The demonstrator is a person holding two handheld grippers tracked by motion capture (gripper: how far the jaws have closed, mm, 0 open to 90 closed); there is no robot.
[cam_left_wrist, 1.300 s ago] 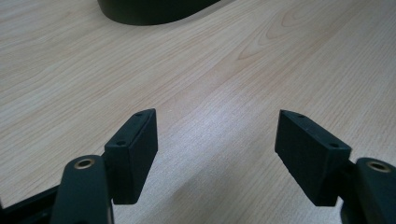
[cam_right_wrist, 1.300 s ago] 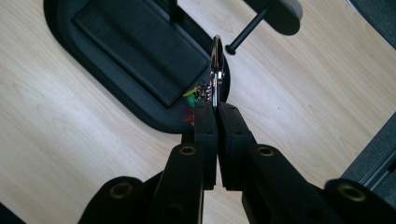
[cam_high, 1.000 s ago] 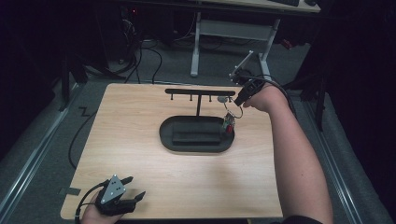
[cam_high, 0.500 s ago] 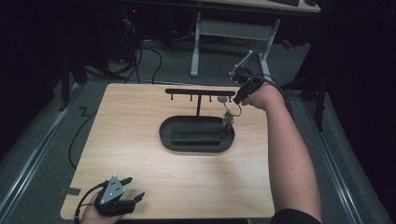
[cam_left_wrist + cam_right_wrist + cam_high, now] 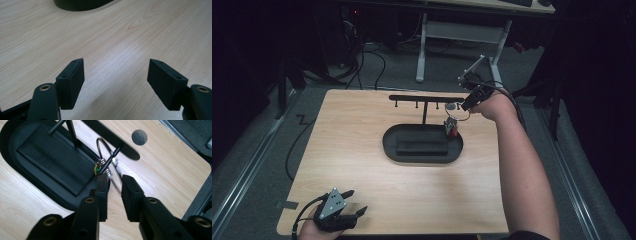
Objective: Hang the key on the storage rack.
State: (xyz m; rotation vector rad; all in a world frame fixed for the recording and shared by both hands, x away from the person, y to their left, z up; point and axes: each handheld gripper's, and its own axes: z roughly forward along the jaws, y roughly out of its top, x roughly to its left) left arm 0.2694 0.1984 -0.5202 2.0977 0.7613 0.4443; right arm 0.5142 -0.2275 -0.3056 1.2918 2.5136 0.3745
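Thin silver metal key ring point(image 5: 106, 157) with small coloured charms point(image 5: 451, 127) hangs on the end peg of the black T-shaped metal stand point(image 5: 424, 99); ring plane roughly upright, long axis vertical, charms pointing down over the right end of the black oval tray base point(image 5: 392, 150). Right gripper point(image 5: 113, 183): jaws have just been opening, now part-way apart, ring wire in the gap, pads not pressing on it. Matte rectangular leather-like pad point(image 5: 52, 155) sits in the tray. Left gripper point(image 5: 115, 80) rests wide apart, nothing between, over the smooth light wood-grain table point(image 5: 362, 190), near front-left corner.
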